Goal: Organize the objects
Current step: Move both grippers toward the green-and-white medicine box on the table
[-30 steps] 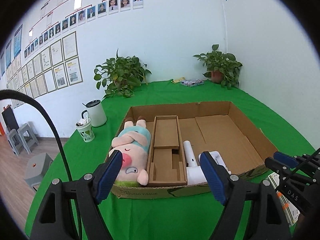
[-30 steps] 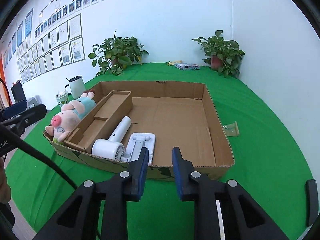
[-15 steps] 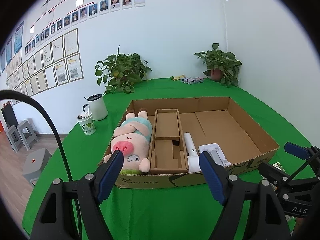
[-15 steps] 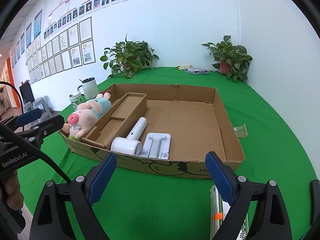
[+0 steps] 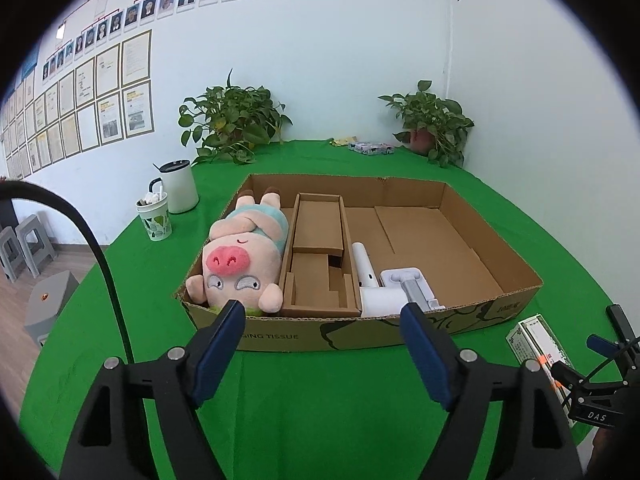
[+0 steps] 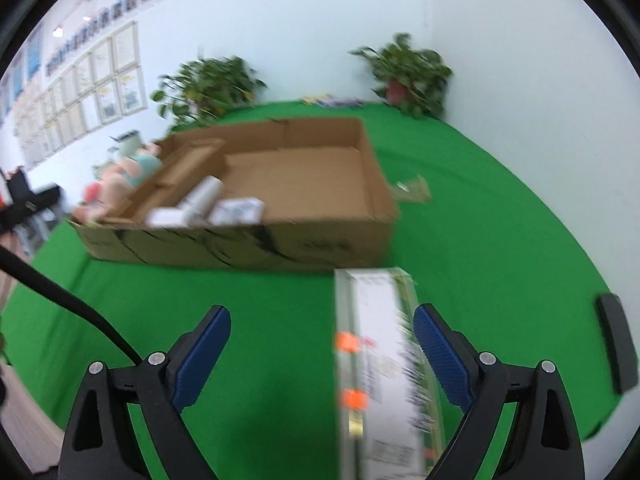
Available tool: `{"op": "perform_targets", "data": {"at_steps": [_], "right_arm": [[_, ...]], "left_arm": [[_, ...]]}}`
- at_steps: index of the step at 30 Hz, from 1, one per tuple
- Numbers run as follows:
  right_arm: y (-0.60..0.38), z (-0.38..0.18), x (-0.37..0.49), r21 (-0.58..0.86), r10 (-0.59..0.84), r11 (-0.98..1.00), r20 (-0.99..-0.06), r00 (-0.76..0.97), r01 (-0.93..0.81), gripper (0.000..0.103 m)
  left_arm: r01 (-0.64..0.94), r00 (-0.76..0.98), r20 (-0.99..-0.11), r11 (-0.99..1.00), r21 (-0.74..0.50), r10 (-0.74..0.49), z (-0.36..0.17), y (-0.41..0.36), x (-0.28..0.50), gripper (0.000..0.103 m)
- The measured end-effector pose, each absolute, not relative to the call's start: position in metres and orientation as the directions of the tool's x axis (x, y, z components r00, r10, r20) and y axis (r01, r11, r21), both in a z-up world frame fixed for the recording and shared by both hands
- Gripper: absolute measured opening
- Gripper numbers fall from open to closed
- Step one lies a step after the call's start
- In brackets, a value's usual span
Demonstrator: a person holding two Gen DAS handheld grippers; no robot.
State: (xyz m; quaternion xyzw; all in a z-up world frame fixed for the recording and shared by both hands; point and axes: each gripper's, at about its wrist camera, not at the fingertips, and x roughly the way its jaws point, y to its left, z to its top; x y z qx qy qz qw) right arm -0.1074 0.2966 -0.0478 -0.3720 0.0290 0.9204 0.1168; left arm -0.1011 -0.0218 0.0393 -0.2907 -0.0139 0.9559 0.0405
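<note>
Right claw (image 6: 322, 350) opening astride long carton (image 6: 376, 364), blurred in its view

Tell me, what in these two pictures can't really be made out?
- Right wrist view: print on the long white carton with orange stickers between the open right gripper is motion-blurred; its near end is cut off by the bottom edge.
- Left wrist view: the white hair-dryer-like appliance in the brown cardboard box is partly hidden by the box's front wall.
- Left wrist view: the certificates on the wall are too small to read.
</note>
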Motion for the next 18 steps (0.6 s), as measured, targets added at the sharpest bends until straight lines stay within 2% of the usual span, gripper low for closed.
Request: {"op": "perform_targets", "data": {"at_steps": [8,9,10,11,13,18], "right_arm": [[0.313,-0.085,-0.093,-0.023,0.159,-0.973,-0.785,-0.598,-0.228,0.093],[0.309,-0.088,-0.093,-0.025,0.151,-0.976,-0.791,-0.592,-0.216,0.09],[0.305,-0.091,-0.093,-0.026,0.144,-0.979,-0.796,-0.587,-0.204,0.079],[0.301,-0.093,-0.094,-0.038,0.147,-0.98,-0.801,-0.58,-0.197,0.063],[0.289,-0.095,-0.093,-0.057,0.153,-0.982,-0.795,-0.587,-0.178,0.061],[0.251,-0.091,-0.096,0.025,0.029,-0.997,-0.788,-0.615,-0.079,0.062]], "left_arm": [[-0.105,-0.794,-0.592,-0.991,-0.088,0.136,0.027,-0.01,-0.099,0.079],[-0.107,-0.792,-0.595,-0.991,-0.085,0.137,0.026,-0.009,-0.098,0.079],[-0.109,-0.791,-0.597,-0.991,-0.081,0.136,0.026,-0.009,-0.097,0.079],[-0.11,-0.791,-0.597,-0.991,-0.079,0.135,0.025,-0.009,-0.096,0.079],[-0.107,-0.787,-0.602,-0.991,-0.085,0.137,0.024,-0.01,-0.093,0.079],[-0.113,-0.76,-0.628,-0.986,-0.123,0.165,0.02,-0.016,-0.094,0.079]]}}
